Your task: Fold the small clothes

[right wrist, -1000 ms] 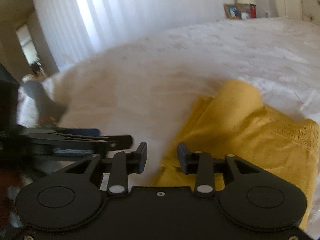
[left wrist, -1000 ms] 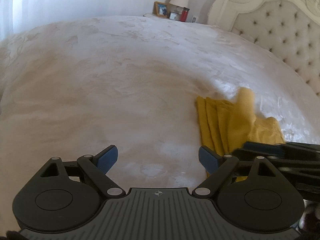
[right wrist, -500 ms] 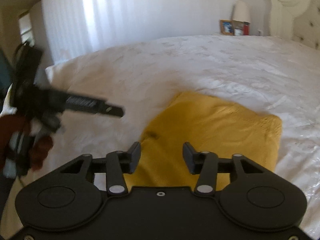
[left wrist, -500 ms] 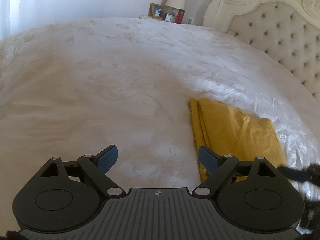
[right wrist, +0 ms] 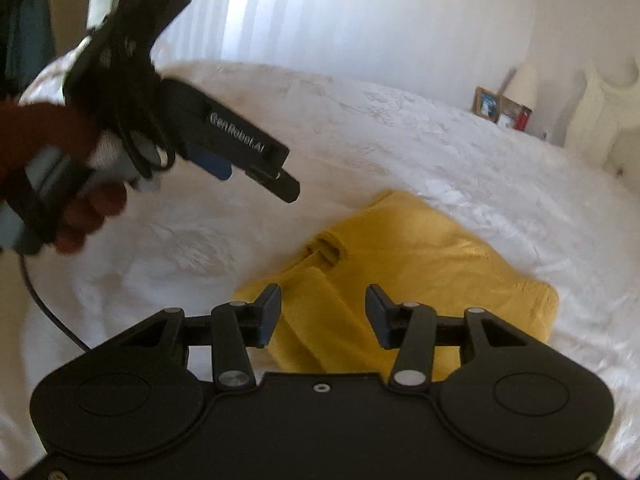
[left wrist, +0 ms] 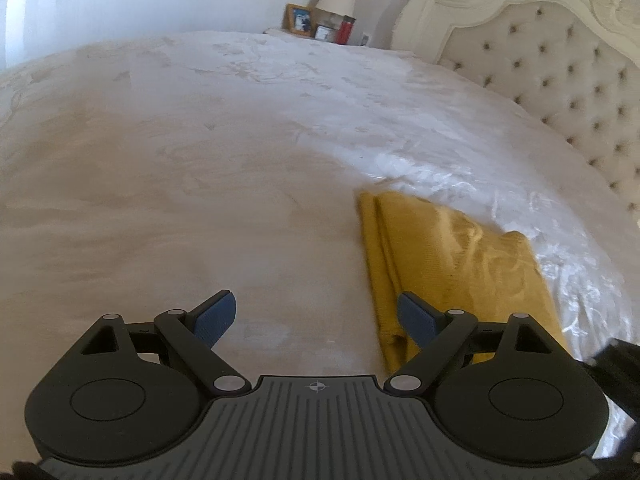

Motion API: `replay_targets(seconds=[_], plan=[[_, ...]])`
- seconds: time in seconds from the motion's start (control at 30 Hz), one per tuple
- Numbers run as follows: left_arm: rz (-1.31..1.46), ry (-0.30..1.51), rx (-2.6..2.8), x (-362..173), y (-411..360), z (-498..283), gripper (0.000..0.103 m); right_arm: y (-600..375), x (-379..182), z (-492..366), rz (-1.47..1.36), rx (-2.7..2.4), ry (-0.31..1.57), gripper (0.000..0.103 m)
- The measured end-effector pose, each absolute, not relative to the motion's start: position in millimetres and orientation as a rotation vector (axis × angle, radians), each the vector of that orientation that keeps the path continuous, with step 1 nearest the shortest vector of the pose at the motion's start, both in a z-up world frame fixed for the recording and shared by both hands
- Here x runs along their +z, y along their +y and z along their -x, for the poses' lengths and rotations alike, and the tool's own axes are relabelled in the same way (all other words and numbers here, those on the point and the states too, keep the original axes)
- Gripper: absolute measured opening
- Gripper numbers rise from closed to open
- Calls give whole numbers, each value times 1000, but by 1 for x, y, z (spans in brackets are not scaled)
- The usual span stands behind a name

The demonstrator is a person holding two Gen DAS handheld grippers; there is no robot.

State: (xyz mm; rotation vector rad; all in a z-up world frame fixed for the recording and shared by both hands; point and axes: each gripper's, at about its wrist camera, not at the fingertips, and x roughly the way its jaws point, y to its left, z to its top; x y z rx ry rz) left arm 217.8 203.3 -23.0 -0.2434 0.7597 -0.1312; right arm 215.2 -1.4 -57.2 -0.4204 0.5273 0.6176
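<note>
Setting: white bedspread (left wrist: 200, 184), tufted headboard (left wrist: 560, 80) off at 2 o'clock in the left wrist view, lamp and photo frames on a nightstand (left wrist: 320, 28) up at 12.
Garment: yellow cloth (right wrist: 420, 264), folded into a compact rectangle, lying flat on the bedspread; at 3 to 4 o'clock in the left wrist view, dead centre in the right wrist view.
Left gripper (left wrist: 316, 316): spread wide, nothing between the blue pads, hovering over bare bedspread just beside the cloth's left edge; right pad overlapping that edge in the picture, contact impossible to tell.
Right gripper (right wrist: 323, 314): fingers parted about halfway, hanging above the near edge of the cloth, no fabric pinched; jaws just been opening.
Hand: holding the left gripper's handle (right wrist: 68, 200), up at 10 o'clock in the right wrist view.
Step, as judged: fold looks laid down and let go, both tools clear of the fabric.
Loose spot: small tucked flap (right wrist: 328, 248) near the cloth's left corner, slightly raised.
Next move calls for: either pressing that flap flat or, for another fold, pinching an edge low to the bedspread without dragging the layers apart.
</note>
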Motion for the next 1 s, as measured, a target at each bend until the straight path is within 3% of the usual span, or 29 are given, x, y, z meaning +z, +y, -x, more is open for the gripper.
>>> replay_targets(seconds=[0.2, 0.27, 0.3, 0.53, 0.7, 1.0], plan=[[260, 765, -175, -16, 198, -217, 89, 3, -73, -228, 484, 655, 570, 54], [287, 781, -200, -14, 197, -217, 89, -7, -70, -231, 413, 659, 578, 12], [304, 794, -216, -14, 196, -218, 89, -13, -67, -231, 362, 648, 575, 10], [401, 881, -407, -13, 172, -230, 89, -54, -44, -221, 166, 554, 483, 10], [538, 956, -514, -25, 152, -256, 89, -60, -43, -216, 149, 560, 476, 10], [494, 987, -375, -42, 135, -319, 85, -52, -48, -221, 159, 592, 476, 10]])
